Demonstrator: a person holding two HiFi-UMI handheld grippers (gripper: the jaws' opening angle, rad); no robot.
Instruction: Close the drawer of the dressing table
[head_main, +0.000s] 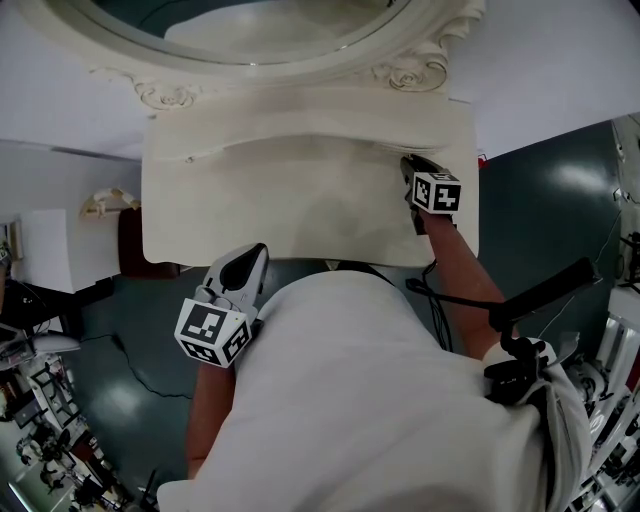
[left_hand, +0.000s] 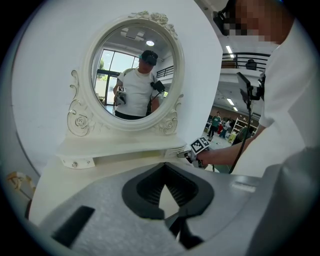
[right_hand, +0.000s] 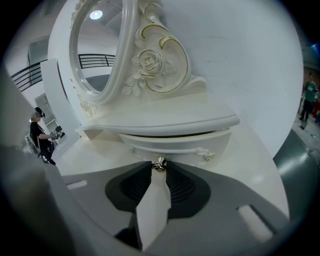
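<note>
A white dressing table (head_main: 300, 215) stands against the wall under an oval mirror (left_hand: 132, 75). Its small right drawer (right_hand: 175, 146) sits slightly out from under the raised shelf (right_hand: 165, 122). In the right gripper view, my right gripper (right_hand: 159, 169) has its jaw tips closed on the drawer's little metal knob (right_hand: 159, 163). In the head view the right gripper (head_main: 410, 168) is at the shelf's right end. My left gripper (head_main: 254, 258) hangs at the table's front edge, left of centre, shut with nothing in it. The left gripper (left_hand: 164, 172) points at the tabletop.
The white wall is behind the mirror. Dark green floor (head_main: 550, 200) lies right of the table, with a cable (head_main: 150, 380) on it at the left. A carved white furniture piece (head_main: 108, 200) stands at the far left. Cluttered racks fill the lower corners.
</note>
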